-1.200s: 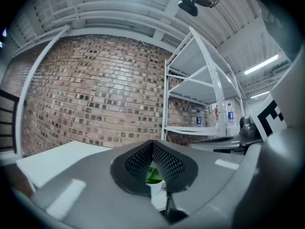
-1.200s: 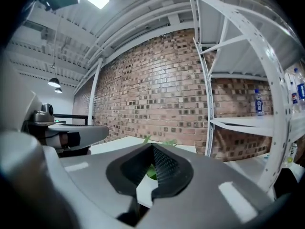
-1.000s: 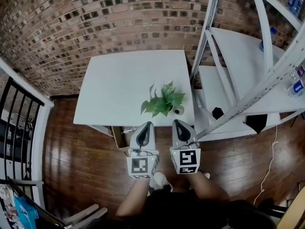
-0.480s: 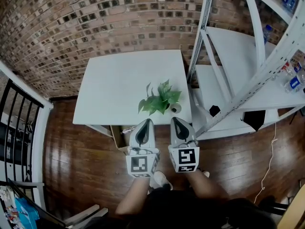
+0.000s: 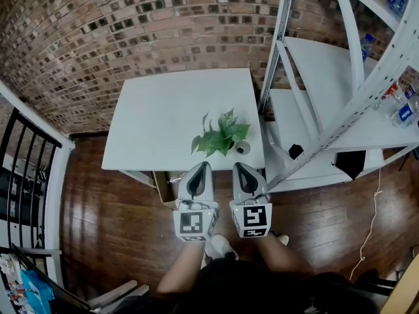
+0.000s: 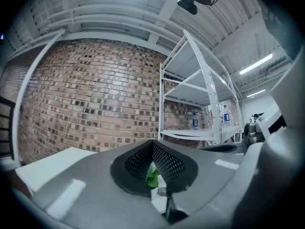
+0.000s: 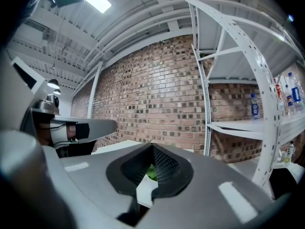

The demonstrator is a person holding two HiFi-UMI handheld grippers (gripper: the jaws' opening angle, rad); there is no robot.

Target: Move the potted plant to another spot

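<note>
- Left tool: jaws pressed together at the tips, nothing pinched between them. A green leaf shows only through the mesh-lined opening behind the tips, further off.
- Right tool: jaws likewise pressed together, with nothing gripped. A leaf is visible through its opening in the same way.
- Position of the tools: in the head view they are held side by side and level. Each has its marker cube toward the person, and both tips are at the near edge of the bench. Neither touches anything on the bench.
- Potted plant: stands on the bench near its near right corner, just beyond the two tool tips and apart from both. Its leaves spread to the left, and the small pale pot shows at their right side.
- Bench: white top, carrying only the plant.
- Surroundings:
  - A white shelving rack stands just beside the bench on the right, with water bottles on one shelf.
  - A brick wall runs behind the bench.
  - The floor is dark wood.
  - A black railing stands at the far left.
</note>
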